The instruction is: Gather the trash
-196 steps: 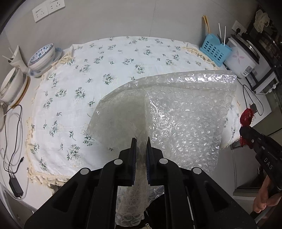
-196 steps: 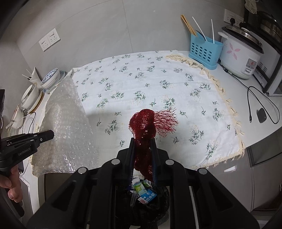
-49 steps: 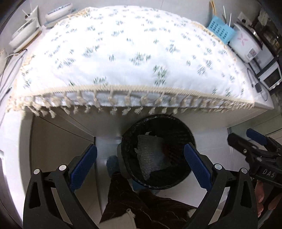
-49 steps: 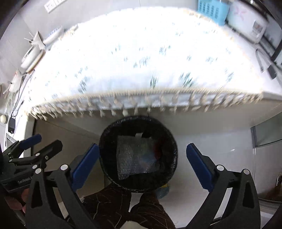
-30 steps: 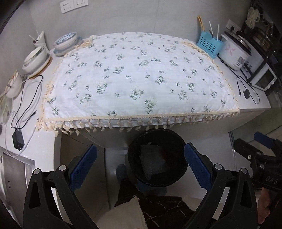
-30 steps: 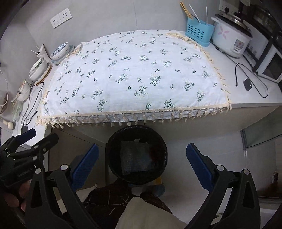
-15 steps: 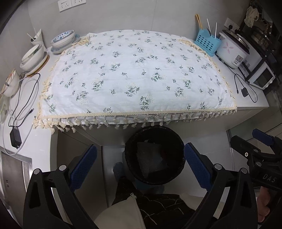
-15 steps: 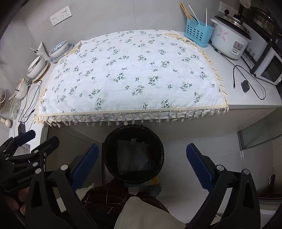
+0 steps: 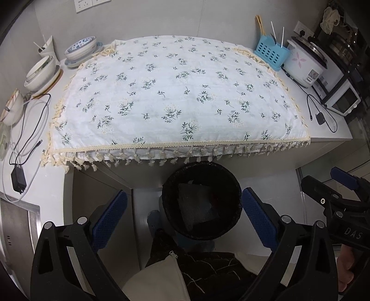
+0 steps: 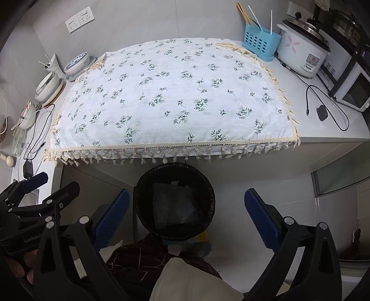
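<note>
Both grippers, left gripper [image 9: 183,216] and right gripper [image 10: 186,215], hold fingers spread and empty above the bin [image 9: 201,200], where light, crushable bubble wrap [image 9: 196,208] lies, best pinched by an edge.

One black trash bin [image 9: 201,183] at lower centre, holding one bubble-wrap sheet [image 9: 196,208] and one red scrap [image 9: 214,196] (too dark to count further). Two grippers: left gripper [image 9: 183,216], right gripper [image 10: 186,214], both spread wide. One floral tablecloth [image 9: 175,97]. One blue utensil caddy [image 9: 271,54] and one rice cooker [image 9: 305,64], upper right. Two wall sockets [image 10: 79,19], upper left.
</note>
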`<act>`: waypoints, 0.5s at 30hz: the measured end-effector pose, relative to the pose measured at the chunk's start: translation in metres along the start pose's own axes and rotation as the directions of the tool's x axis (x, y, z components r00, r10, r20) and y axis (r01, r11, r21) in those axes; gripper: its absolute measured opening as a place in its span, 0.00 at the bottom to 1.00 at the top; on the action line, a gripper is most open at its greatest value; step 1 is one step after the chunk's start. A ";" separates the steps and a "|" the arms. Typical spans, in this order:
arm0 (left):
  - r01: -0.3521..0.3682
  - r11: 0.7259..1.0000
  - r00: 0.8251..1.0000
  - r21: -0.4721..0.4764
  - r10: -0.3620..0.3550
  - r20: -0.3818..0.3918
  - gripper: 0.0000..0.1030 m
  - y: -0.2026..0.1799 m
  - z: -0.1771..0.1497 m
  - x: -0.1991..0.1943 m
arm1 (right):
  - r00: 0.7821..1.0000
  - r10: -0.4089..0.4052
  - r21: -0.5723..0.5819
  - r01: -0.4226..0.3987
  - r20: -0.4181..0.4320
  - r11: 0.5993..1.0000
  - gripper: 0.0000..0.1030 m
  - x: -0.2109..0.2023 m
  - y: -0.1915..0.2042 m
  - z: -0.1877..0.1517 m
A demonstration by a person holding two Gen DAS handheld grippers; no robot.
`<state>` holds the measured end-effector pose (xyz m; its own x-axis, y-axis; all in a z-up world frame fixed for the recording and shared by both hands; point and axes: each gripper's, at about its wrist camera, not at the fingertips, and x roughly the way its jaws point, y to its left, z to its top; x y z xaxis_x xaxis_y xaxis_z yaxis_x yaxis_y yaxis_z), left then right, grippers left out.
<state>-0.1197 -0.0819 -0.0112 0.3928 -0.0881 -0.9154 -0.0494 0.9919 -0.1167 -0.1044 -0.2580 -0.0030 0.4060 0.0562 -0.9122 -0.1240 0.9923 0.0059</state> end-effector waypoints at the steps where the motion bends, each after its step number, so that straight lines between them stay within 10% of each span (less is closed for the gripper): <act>1: 0.000 1.000 1.000 0.000 0.000 0.000 0.94 0.000 0.000 0.000 | 1.000 0.001 0.001 -0.001 -0.002 1.000 0.92 0.000 0.000 0.000; 15: 0.001 1.000 1.000 -0.012 -0.001 -0.003 0.94 0.001 -0.002 0.000 | 1.000 0.000 -0.004 0.000 -0.007 1.000 0.92 0.002 0.000 -0.002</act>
<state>-0.1215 -0.0810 -0.0115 0.3899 -0.0893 -0.9165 -0.0602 0.9907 -0.1221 -0.1058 -0.2577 -0.0059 0.3998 0.0558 -0.9149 -0.1280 0.9918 0.0046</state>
